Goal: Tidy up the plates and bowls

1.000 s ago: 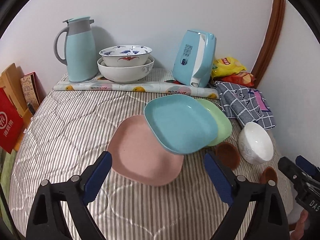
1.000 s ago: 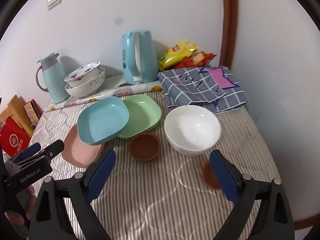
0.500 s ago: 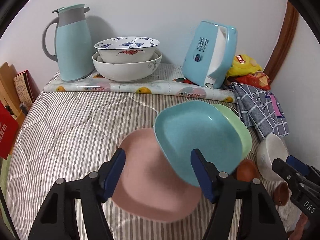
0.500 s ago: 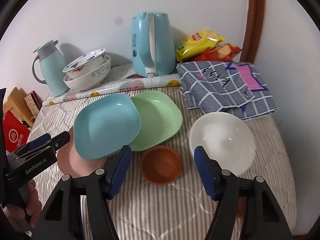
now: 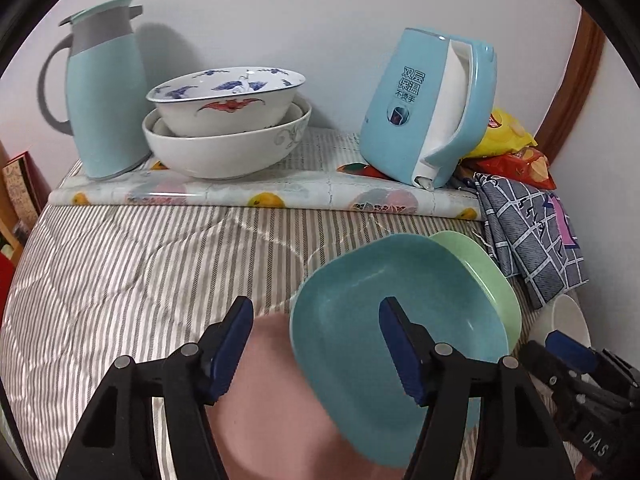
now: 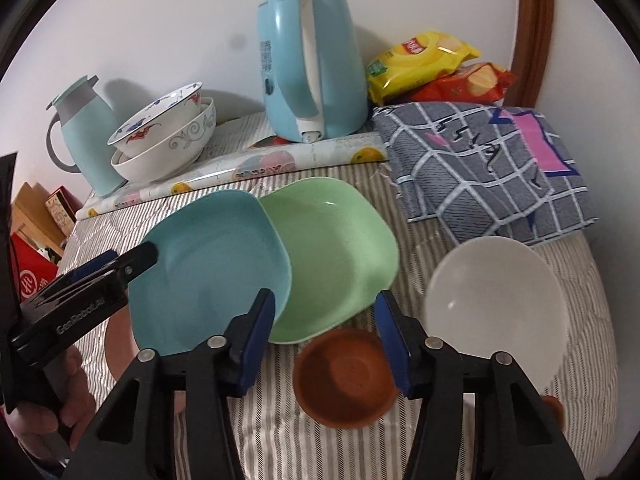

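The left gripper (image 5: 316,324) straddles the blue plate's (image 5: 400,328) left rim, jaws half open, not gripping. The right gripper (image 6: 326,324), jaws just narrowing, hangs empty over the green plate (image 6: 332,252) at lower centre.

My two wrist cameras both look steeply down, close over the bed's (image 5: 120,264) near edge, sharing the blue plate (image 5: 400,320) (image 6: 208,264).

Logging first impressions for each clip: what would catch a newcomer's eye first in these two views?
Probably the fan of shallow square plates mid-table: a teal plate overlapping a mint-green plate and a pink plate. Both grippers hover open, the left gripper over the teal and pink plates, the right gripper above a small brown dish; its jaws have just been closing. By the wall stand a tilted light-blue kettle and two stacked porcelain bowls.
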